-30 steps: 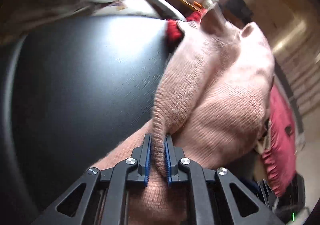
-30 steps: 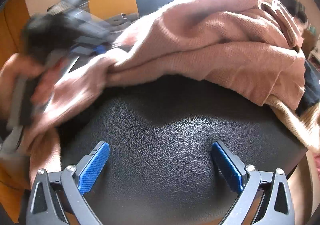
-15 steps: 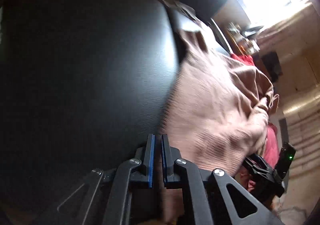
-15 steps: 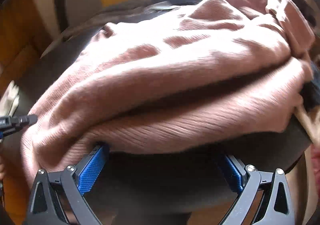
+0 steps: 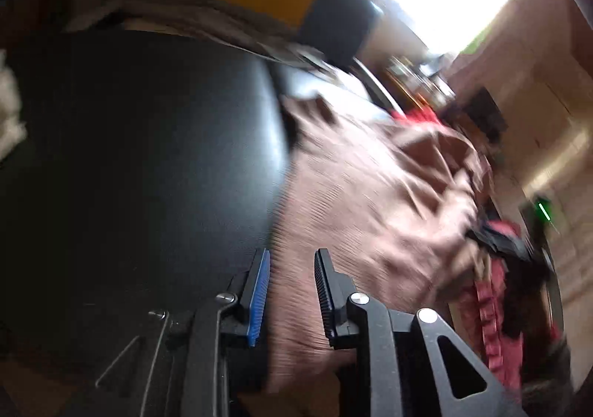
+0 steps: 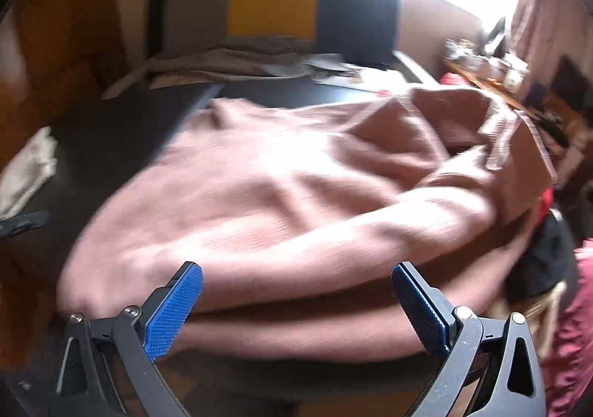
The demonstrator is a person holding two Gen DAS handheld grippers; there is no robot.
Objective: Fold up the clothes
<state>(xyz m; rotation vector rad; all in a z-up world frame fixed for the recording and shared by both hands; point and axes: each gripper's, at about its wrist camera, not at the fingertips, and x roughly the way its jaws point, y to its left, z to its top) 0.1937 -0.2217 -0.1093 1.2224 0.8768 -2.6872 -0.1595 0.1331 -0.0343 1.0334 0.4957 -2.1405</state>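
A pink knit sweater (image 6: 281, 194) lies spread and bunched on a black leather surface (image 6: 111, 128). It also shows in the left wrist view (image 5: 370, 202), blurred by motion. My left gripper (image 5: 291, 268) is open, with its jaws a small way apart over the sweater's near edge; the fabric lies between them but is not clamped. My right gripper (image 6: 296, 283) is wide open and empty, just in front of the sweater's near folded edge.
A red garment (image 5: 500, 324) and dark clothes hang at the right past the sweater. A light cloth (image 6: 26, 172) lies at the left of the black surface. Grey fabric and a yellow and dark cushion (image 6: 274, 9) sit behind. A cluttered shelf (image 6: 493, 65) stands at the far right.
My left gripper was shut on the sweater and has now opened, letting the fabric go. The sweater has dropped flatter onto the black surface. My right gripper has stayed open near it.
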